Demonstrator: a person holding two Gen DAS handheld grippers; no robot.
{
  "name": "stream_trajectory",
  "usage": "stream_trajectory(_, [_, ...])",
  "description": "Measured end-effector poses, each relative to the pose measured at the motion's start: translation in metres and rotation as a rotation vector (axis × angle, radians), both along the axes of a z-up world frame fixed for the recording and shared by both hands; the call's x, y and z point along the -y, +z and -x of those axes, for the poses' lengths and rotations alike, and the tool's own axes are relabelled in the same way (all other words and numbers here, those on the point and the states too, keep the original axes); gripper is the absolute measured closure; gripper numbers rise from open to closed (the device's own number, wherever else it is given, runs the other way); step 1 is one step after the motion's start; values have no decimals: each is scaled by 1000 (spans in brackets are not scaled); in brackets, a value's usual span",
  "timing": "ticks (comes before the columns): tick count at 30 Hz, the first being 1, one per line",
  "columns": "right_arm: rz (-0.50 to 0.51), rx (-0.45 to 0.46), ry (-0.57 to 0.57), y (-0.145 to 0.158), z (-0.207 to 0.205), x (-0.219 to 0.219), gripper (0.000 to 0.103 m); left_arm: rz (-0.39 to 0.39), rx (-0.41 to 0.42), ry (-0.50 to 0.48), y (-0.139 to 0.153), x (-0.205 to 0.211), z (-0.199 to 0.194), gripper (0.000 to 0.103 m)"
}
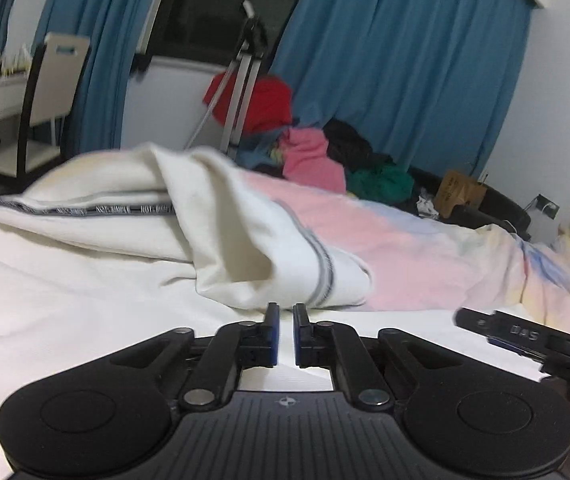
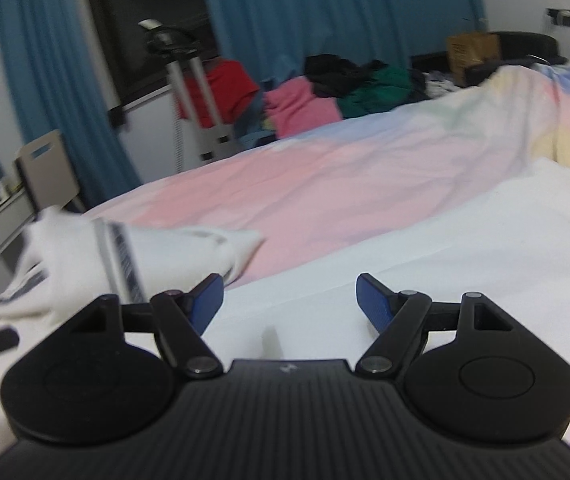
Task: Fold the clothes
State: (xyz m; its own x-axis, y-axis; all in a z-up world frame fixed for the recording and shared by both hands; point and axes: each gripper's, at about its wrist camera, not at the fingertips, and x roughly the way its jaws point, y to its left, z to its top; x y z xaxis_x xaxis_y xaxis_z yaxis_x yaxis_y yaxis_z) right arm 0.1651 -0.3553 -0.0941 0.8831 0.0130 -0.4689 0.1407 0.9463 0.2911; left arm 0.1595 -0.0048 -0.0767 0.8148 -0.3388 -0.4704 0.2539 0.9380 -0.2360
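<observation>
Both black two-finger grippers hovered low over the white bed sheet (image 1: 65, 320). On the left gripper (image 1: 284, 330) the blue-padded jaws stood nearly together, a thin slit between them and nothing in it. The right gripper (image 2: 289, 302) had its jaws spread wide and empty. A crumpled white cloth garment with grey striped trim (image 1: 213, 216) lay just ahead of the left fingertips, beside a pastel pink quilt (image 2: 325, 172). Mixed coloured clothes (image 1: 317, 152) were heaped far behind it.

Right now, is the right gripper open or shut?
Open. The right gripper has its jaws spread wide with only white bedsheet between them, nothing held.
</observation>
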Motion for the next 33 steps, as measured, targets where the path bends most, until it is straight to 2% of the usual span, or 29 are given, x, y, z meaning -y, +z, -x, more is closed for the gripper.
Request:
stream_trajectory(5, [-18,5,52,3,12,-6,28,14,3,41,11,-6,30,88])
stream_trajectory(6, [-37,-3,72,4,10,-7,27,16,7,54,14,-9,32,81])
stream_trajectory(7, [-56,-11,91,5,9,-8,27,9,14,71,16,-13,31,70])
stream_trajectory(8, [-75,-20,111,6,8,-8,27,3,21,88,19,-17,31,66])
stream_trajectory(9, [-85,-35,137,10,0,-12,27,-5,29,105,20,-21,30,61])
stream_trajectory(12, [-87,-30,232,34,-32,-38,27,-27,51,156,20,-34,23,36])
stream_trajectory(14, [-74,-12,308,53,-61,-62,30,-31,54,176,16,-41,12,35])
stream_trajectory(19, [-134,-82,439,86,-188,-132,36,8,25,227,-1,-66,-12,35])
stream_trajectory(22, [-61,-148,469,90,-262,-181,38,29,5,250,-13,-78,-25,35])
stream_trajectory(24, [-18,-218,483,78,-282,-198,54,43,-9,262,-21,-85,-33,35])
stream_trajectory(28, [70,-359,511,54,-321,-231,60,94,-39,264,-31,-97,-45,35])
stream_trajectory(30, [114,-429,524,42,-340,-248,68,111,-44,267,-34,-100,-46,35])
stream_trajectory(31, [136,-465,530,35,-350,-256,73,119,-47,269,-34,-101,-45,35])
stream_trajectory(32, [150,-486,535,30,-348,-255,90,127,-51,269,-35,-102,-44,35])
stream_trajectory(33, [151,-495,527,28,-346,-253,94,134,-55,270,-35,-103,-44,35])
